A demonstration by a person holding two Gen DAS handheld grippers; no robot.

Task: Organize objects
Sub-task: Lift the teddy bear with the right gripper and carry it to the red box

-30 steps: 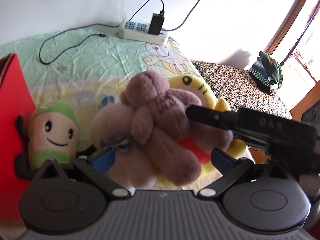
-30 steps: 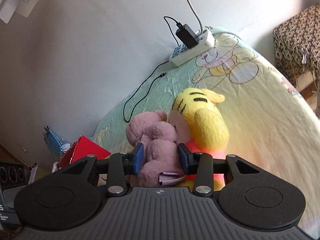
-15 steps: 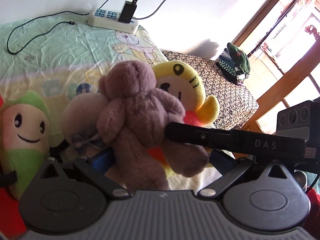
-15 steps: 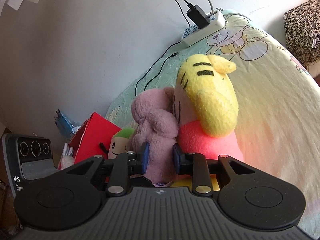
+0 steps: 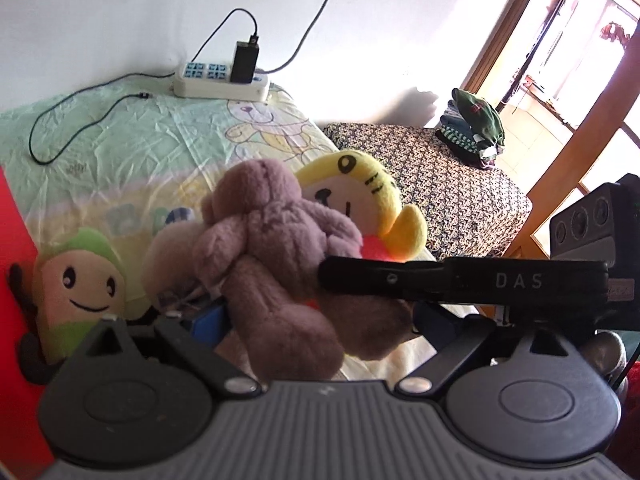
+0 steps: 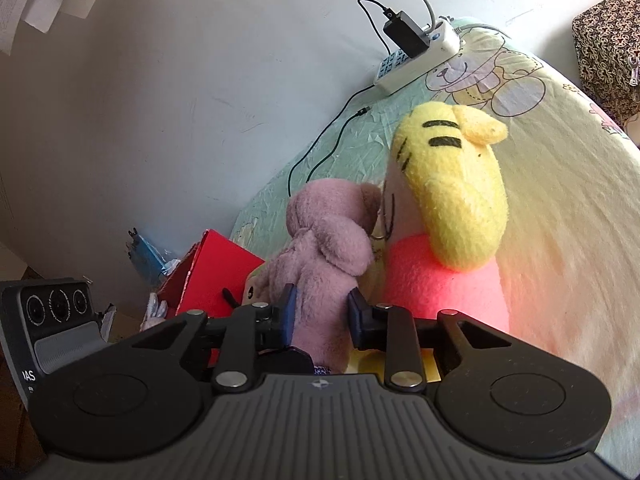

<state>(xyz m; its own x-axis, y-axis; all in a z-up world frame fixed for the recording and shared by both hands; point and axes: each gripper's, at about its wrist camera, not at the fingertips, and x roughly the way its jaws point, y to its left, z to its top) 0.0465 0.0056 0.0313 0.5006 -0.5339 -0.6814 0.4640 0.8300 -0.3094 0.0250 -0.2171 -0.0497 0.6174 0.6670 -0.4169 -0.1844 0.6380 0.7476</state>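
Against the yellow plush on the bed, the mauve bear stood upright between your right tongs, narrowing onto its body; your left tongs, wide but closing, straddled its legs.

Near the front, 3 soft toys crowd together: the mauve plush bear presses against the yellow plush, and the green-capped plush stands just left of them against the red box, which closes the left side. The right gripper, its jaws closing on the bear, bars the near right. Behind the toys the bedsheet lies open up to the power strip and its black cable by the far wall.
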